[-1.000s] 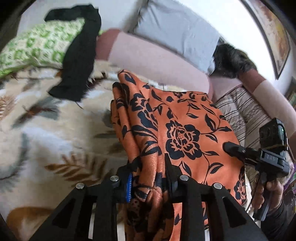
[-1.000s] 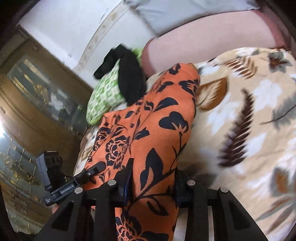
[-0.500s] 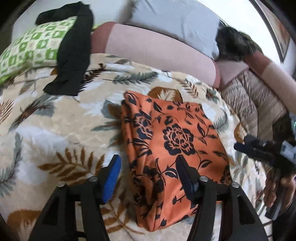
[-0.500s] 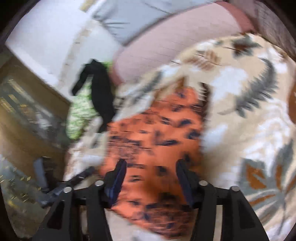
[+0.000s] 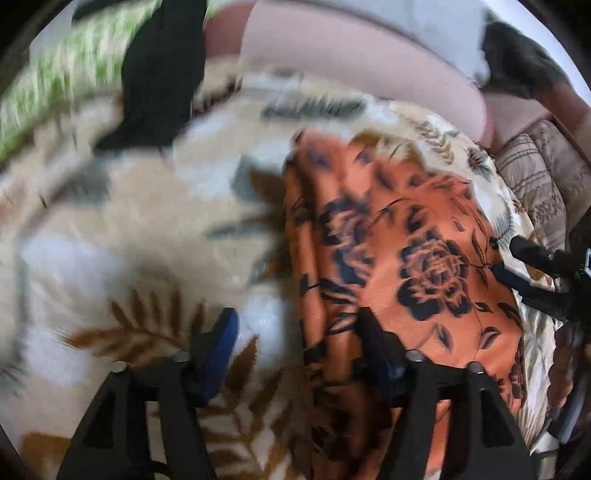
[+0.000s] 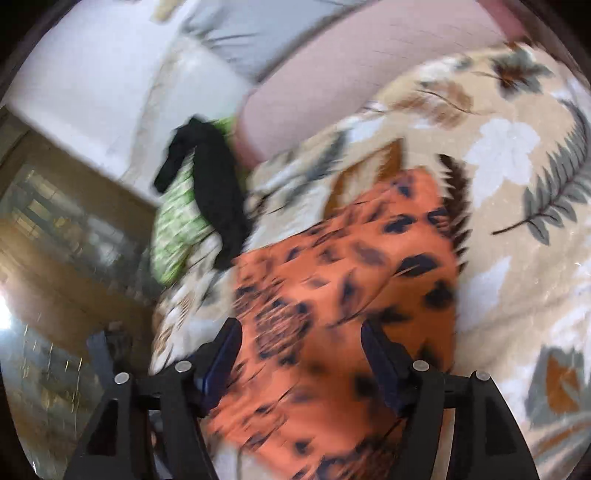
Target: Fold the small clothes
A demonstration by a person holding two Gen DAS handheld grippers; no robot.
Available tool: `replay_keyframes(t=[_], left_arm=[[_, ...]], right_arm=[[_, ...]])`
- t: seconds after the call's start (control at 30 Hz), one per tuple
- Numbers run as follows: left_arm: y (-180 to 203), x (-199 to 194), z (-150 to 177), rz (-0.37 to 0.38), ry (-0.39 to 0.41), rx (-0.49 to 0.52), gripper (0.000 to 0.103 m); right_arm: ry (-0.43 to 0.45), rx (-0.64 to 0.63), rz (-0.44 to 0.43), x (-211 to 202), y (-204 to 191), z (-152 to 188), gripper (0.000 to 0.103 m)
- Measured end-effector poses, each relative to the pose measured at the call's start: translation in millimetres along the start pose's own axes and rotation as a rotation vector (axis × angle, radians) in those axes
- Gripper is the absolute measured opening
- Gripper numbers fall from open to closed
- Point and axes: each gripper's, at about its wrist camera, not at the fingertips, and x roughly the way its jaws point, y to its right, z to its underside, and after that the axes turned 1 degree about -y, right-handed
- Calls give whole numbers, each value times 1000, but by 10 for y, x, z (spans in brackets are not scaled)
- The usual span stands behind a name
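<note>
An orange garment with a black flower print lies folded flat on the leaf-patterned blanket. My left gripper is open just above its left folded edge and holds nothing. The right gripper shows at the right edge of the left wrist view. In the right wrist view the same garment lies below my open, empty right gripper. Both views are blurred by motion.
A black garment drapes over a green checked pillow at the back left. A pink bolster and grey pillow line the headboard. A striped cover lies right. A wooden cabinet stands beside the bed.
Both grippers opened and let go of the orange garment, which dropped flat onto the blanket. Both have since moved a little over it.
</note>
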Motion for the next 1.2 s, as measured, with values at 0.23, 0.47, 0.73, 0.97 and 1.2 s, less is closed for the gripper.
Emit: replay_keyframes(t=[0.23, 0.47, 0.73, 0.97, 1.2], left_arm=[[107, -623, 192, -34, 160, 85, 73], [170, -1321, 887, -76, 281, 138, 81], [212, -1764, 1472, -154, 314, 161, 86], [147, -1995, 1638, -180, 347, 134, 86], [181, -2100, 1601, -215, 351, 94, 86]], right_arm=[[99, -48, -50, -535, -298, 309, 73], [196, -123, 116, -1111, -533, 1140, 77], [110, -294, 414, -1181, -820, 1936, 93], [110, -375, 543, -1305, -978, 2204, 99], [170, -456, 540, -1489, -1232, 2290, 99]])
